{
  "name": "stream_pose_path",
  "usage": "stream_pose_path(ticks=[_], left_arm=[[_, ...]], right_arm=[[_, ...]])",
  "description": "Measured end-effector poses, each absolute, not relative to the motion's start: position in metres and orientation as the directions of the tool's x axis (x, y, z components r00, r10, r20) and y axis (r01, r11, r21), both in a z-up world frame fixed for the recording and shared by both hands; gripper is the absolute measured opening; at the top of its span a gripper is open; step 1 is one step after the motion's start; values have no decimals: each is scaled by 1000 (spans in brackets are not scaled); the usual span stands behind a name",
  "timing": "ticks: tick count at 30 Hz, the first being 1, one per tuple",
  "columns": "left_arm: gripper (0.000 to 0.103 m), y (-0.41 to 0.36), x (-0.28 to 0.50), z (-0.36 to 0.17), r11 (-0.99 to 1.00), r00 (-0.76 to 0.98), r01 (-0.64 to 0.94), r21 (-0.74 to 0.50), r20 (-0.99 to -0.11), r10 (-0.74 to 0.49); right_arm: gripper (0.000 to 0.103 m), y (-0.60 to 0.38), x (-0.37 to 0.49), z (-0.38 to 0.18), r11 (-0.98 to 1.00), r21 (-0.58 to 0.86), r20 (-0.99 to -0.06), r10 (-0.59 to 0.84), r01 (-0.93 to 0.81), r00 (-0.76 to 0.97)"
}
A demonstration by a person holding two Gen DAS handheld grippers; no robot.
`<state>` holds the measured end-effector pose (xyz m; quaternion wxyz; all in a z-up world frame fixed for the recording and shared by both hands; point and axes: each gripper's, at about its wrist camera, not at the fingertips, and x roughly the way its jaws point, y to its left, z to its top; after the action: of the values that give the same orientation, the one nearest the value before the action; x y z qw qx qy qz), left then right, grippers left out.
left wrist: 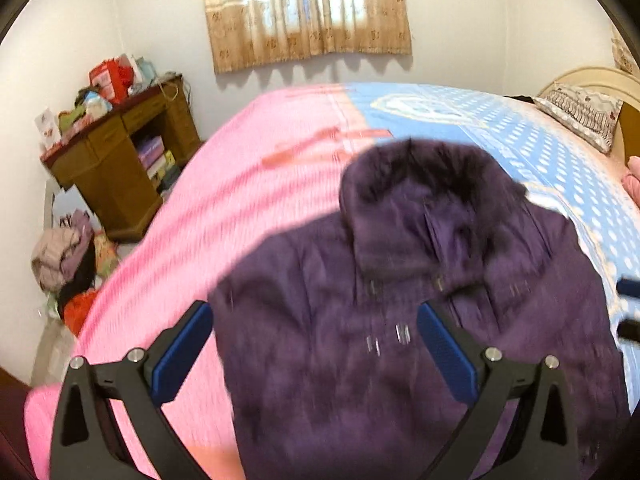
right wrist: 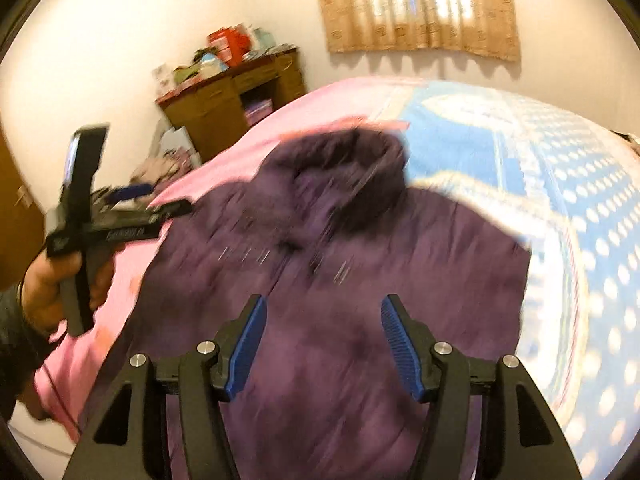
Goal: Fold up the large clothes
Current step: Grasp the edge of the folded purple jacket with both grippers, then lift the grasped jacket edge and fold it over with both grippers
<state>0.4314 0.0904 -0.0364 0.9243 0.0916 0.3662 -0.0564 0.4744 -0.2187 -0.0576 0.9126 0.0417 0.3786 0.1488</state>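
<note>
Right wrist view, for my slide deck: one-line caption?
Open right gripper above a purple coat lying on the bed, left gripper alongside.

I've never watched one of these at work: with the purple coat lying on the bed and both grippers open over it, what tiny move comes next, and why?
Probably lower the left gripper toward the coat's left edge, to pinch it. Both grippers, the right gripper too, are open and hold nothing, and the coat lies spread on the bed with its hood at the far end, so a fold needs a grasp first.
</note>
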Motion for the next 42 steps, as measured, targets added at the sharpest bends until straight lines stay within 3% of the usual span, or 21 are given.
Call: stream_pose_path(ticks=[6,16,18,19,21,23,24,30,42], left_arm=[[103,81,505,-38,974,742,156,167,-670,-4],[101,51,577,-59,961,707,212,175,-707,-27],[95,43,584,-65,953,692,244,180,-721,-41],[88,40,586,-67,948,684,261,182,-728,-48],[68,36,587,-72,935,671,291,204,-740,-48],[27,37,584,-71,924,657,332,192,-750,-80],[23,40,580,-69,919,651,354,172,-752,-109],[15,60,542,-42,900,707,402,170,-682,-188],[13,60,477,-32,825,783,453,338,-593,-187]], right_arm=[[61,-229,582,-47,962,198,-671,274,-190,689],[61,-220,701,-80,973,122,-756,217,-194,617],[57,-217,714,-88,972,111,-777,216,-209,591],[39,-217,718,-91,970,106,-786,216,-217,579],[16,-218,720,-97,971,89,-801,203,-224,563],[14,-219,713,-95,969,64,-789,195,-237,582],[13,-219,709,-93,968,56,-783,194,-244,590],[12,-222,670,-74,960,1,-736,189,-278,650],[11,-225,616,-81,960,-75,-740,128,-270,660]])
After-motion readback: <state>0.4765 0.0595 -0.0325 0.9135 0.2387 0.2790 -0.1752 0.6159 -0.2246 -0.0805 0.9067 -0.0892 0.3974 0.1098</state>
